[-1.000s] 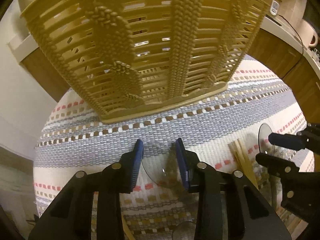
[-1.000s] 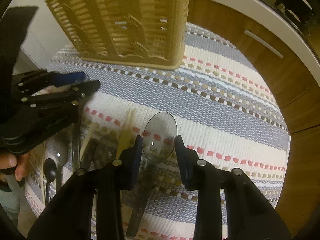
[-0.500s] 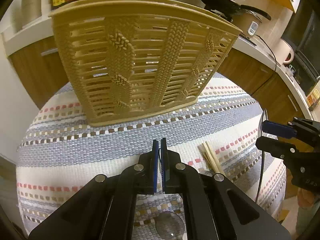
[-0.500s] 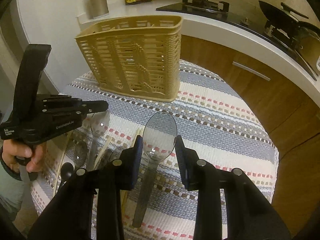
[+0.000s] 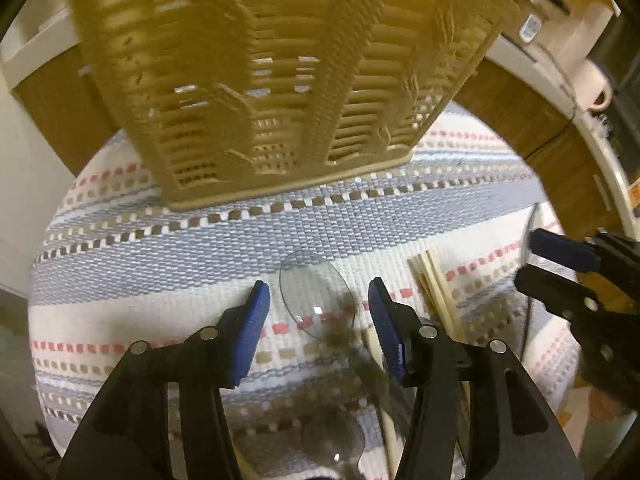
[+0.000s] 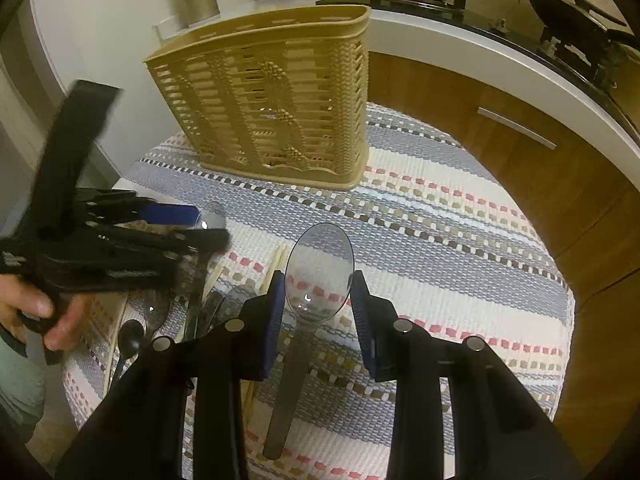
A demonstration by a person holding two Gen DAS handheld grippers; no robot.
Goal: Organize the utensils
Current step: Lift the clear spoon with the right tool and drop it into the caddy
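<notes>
Left wrist view: the left gripper points steeply down at the surface, which is covered by a striped woven cloth. Its blue pads stand spread, having just been opening, and between them lies the bowl of a clear plastic spoon, flat on the cloth and touched by neither pad. A second clear spoon bowl shows at the bottom edge, partly behind the gripper's body. Just right of the gripper lies a bundle of pale wooden chopsticks. The tan woven-pattern utensil basket stands upright on the far side of the cloth, blurred. At the right edge the right gripper appears side-on with a thin clear spoon edge between its pads. Right wrist view: the right gripper is pinching a smoky clear spoon at the lower part of its bowl; both pads press on the bowl's sides, the bowl rises ahead of the pads and the handle hangs down beneath them, clear of the cloth. The basket stands beyond, near the far edge of the surface, well apart from the held spoon. To the left, a hand grips the left gripper, blurred, its fingers apart over a clear spoon on the cloth. Below it lies a heap of utensils: a small black spoon, chopsticks and further clear spoons, overlapping.
</notes>
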